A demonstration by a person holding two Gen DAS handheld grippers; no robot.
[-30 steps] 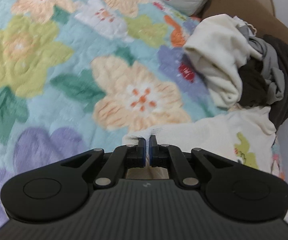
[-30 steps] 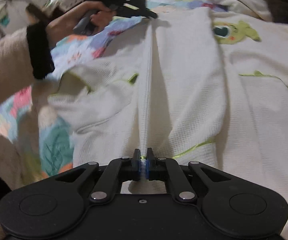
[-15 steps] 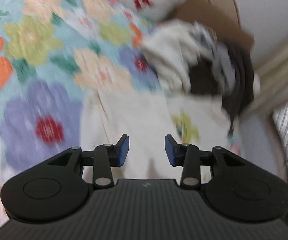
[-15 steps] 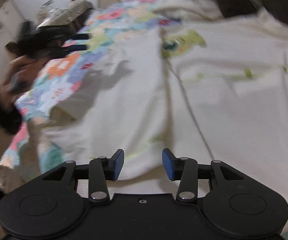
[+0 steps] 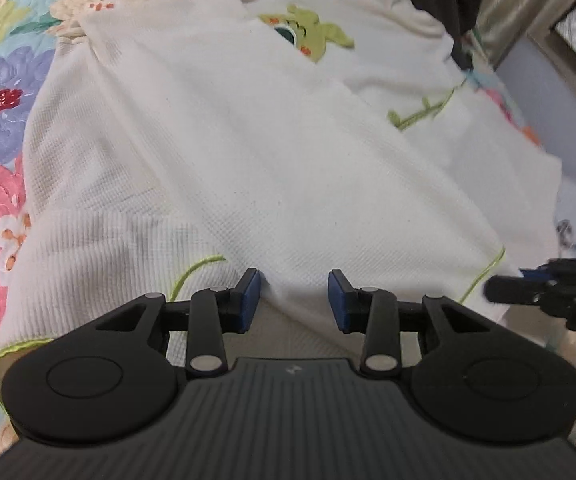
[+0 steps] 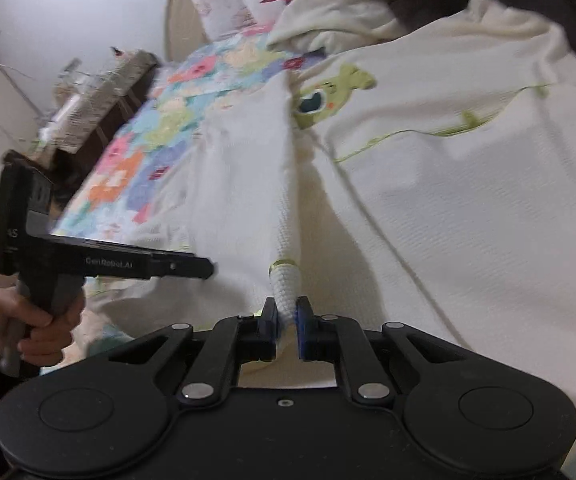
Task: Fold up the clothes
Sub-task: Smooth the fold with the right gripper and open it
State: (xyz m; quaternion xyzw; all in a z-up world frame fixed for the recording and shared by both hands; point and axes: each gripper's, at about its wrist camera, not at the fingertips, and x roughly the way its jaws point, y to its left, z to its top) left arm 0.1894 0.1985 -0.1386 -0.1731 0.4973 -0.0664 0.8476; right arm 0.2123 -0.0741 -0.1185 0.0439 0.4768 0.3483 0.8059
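The cuff (image 6: 286, 280) is clamped in the right claw (image 6: 287, 322), its sleeve running straight ahead toward the frog (image 6: 330, 94). The left claw (image 5: 294, 294) is held apart, empty, probably just above the shirt (image 5: 248, 152), left of the cuff.

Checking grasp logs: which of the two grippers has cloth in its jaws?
The right gripper: its jaws pinch the ribbed cuff of the cream garment. The left gripper is open, jaws empty above the fabric.
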